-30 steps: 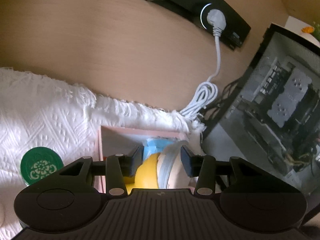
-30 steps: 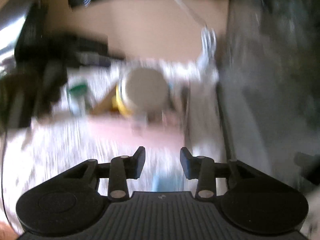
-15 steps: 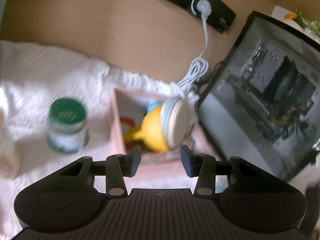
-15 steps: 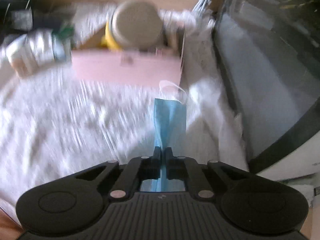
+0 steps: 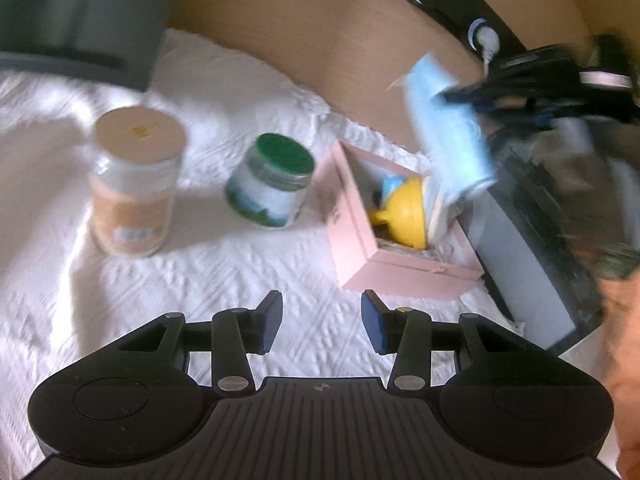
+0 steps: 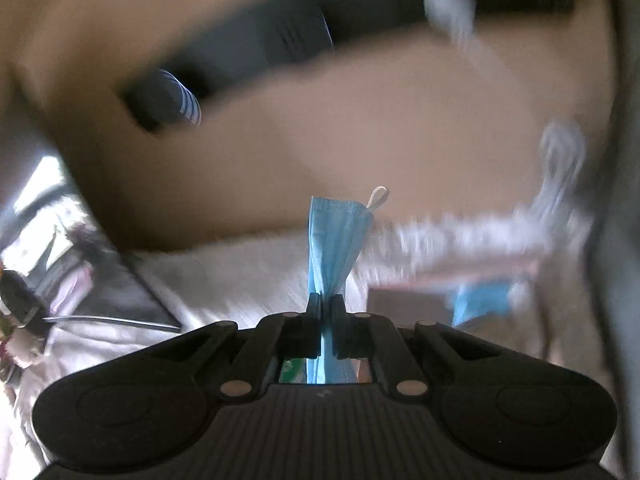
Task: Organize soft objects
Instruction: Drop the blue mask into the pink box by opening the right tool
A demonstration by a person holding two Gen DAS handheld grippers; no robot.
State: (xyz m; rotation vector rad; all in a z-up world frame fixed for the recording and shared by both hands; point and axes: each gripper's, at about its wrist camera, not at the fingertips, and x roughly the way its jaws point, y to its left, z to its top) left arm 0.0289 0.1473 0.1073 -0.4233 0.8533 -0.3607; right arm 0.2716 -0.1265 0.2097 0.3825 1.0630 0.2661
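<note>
The blue face mask (image 6: pixel 336 236) is folded long and thin. In the right wrist view it sticks straight out past the right tongs (image 6: pixel 327 306), with a white ear loop (image 6: pixel 378 196) at its far end. The right tongs are squeezed together on the mask's near end. In the left wrist view the mask (image 5: pixel 448 128) hangs slanting in the air, just above the pink box (image 5: pixel 384 248), held up from the right.

The left tongs (image 5: pixel 320 322) are apart with nothing between them, near the box over the white cloth (image 5: pixel 200 280).

A yellow soft toy (image 5: pixel 404 212) lies in the pink box. Two jars stand on the cloth beside it: a green-lid jar (image 5: pixel 272 184) and a tan-lid jar (image 5: pixel 134 176).
</note>
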